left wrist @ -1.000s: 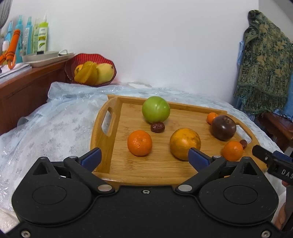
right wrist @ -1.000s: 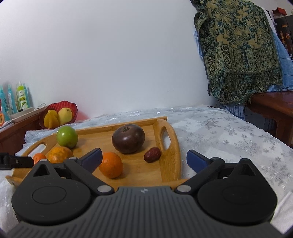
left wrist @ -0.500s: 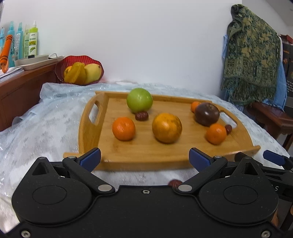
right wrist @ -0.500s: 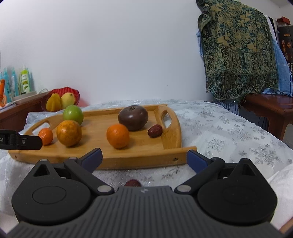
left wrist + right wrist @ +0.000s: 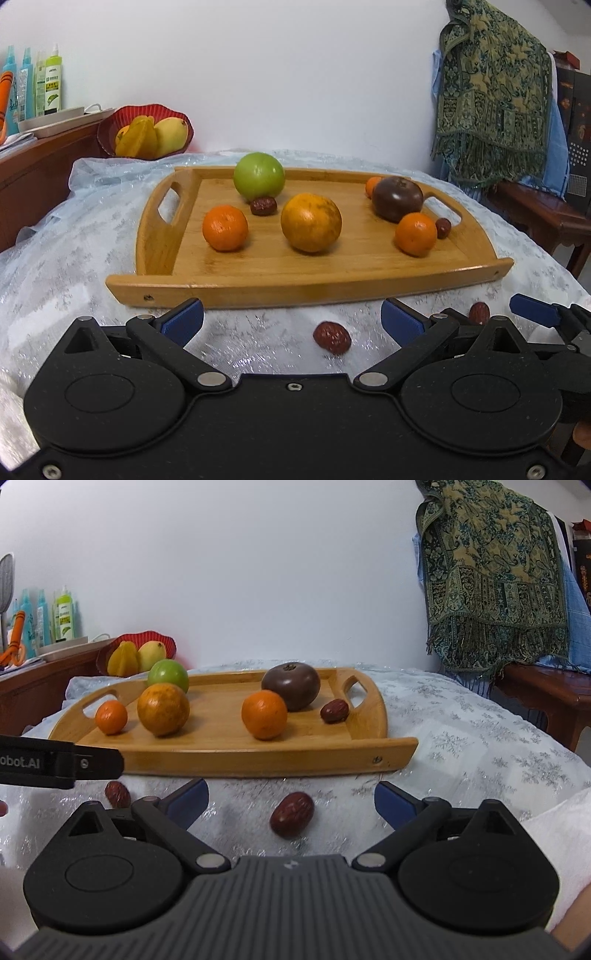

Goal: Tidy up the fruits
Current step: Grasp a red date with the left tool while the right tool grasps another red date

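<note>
On tablecloth (image 5: 66, 266): wooden tray (image 5: 295, 284) | two dates (image 5: 291, 814) | white wall (image 5: 295, 74)

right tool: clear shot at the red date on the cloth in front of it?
Probably yes. The right tool is open, the red date lies between its fingers, nothing blocking; the tray sits behind.

wall (image 5: 295, 66): white | cabinet (image 5: 33, 166): wood, left | patterned cloth (image 5: 491, 572): hanging right

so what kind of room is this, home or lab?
Most likely a home, not a lab: a table under a lacy cloth, a patterned shawl draped by the wall, and spray bottles on a wooden sideboard beside a red fruit bowl.
</note>
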Demonstrator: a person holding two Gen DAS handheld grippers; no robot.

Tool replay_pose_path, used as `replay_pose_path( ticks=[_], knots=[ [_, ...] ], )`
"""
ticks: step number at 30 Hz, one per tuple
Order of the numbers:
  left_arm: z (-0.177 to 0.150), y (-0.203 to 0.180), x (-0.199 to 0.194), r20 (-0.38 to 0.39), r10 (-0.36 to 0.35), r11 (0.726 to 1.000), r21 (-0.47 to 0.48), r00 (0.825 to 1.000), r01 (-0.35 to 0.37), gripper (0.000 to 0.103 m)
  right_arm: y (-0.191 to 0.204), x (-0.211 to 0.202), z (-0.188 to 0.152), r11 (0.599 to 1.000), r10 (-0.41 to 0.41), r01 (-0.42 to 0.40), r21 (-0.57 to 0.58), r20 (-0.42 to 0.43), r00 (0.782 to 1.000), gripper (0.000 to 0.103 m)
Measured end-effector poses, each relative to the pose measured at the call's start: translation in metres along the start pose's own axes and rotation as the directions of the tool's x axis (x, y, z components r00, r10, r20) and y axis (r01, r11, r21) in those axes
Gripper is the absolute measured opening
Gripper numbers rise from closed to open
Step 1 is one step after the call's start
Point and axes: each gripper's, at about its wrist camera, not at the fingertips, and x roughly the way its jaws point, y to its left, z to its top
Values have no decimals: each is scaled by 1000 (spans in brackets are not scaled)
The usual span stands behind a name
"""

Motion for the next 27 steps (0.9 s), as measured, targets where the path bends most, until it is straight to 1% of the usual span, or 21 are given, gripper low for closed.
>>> replay_pose_path(
  ticks=[2,7,10,15,17,19,21,22,24,26,27],
  knots=[
    [-2,-2,2,-11,0,1000,5,1000,0,102,1,0,-2,1000,-1,1,2,-6,1000,99],
    [-6,-6,7,-31,-1,1000,19,1000,1,102,4,0,-6,1000,-12,12,-1,-6,1000,93],
    [-8,-7,9,-42,-1,1000,21,999,2,100,5,1,-7,1000,-19,19,-3,-3,1000,90],
    [-9,-10,13,-48,7,1000,22,999,-6,89,8,3,-8,999,-32,32,-19,-2,999,84],
    [-10,-10,14,-50,8,1000,24,999,-7,79,10,3,-9,999,-35,35,-27,1,999,83],
    [-10,-11,14,-48,10,999,31,999,-9,76,12,3,-10,999,-38,38,-34,5,999,82],
    [-11,-13,14,-45,8,999,37,999,-6,67,13,3,-11,999,-37,38,-40,7,999,81],
    [-11,-13,13,-44,7,999,39,999,-5,65,14,3,-11,998,-36,37,-42,8,999,81],
    [-12,-15,13,-44,10,999,47,999,-8,55,15,3,-11,999,-32,33,-39,12,999,79],
    [-12,-17,12,-41,15,998,66,999,-12,53,13,2,-10,1000,-24,24,-18,15,1000,76],
    [-13,-17,12,-39,15,997,72,999,-12,49,12,2,-9,1000,-19,19,-7,14,1000,75]
  ],
)
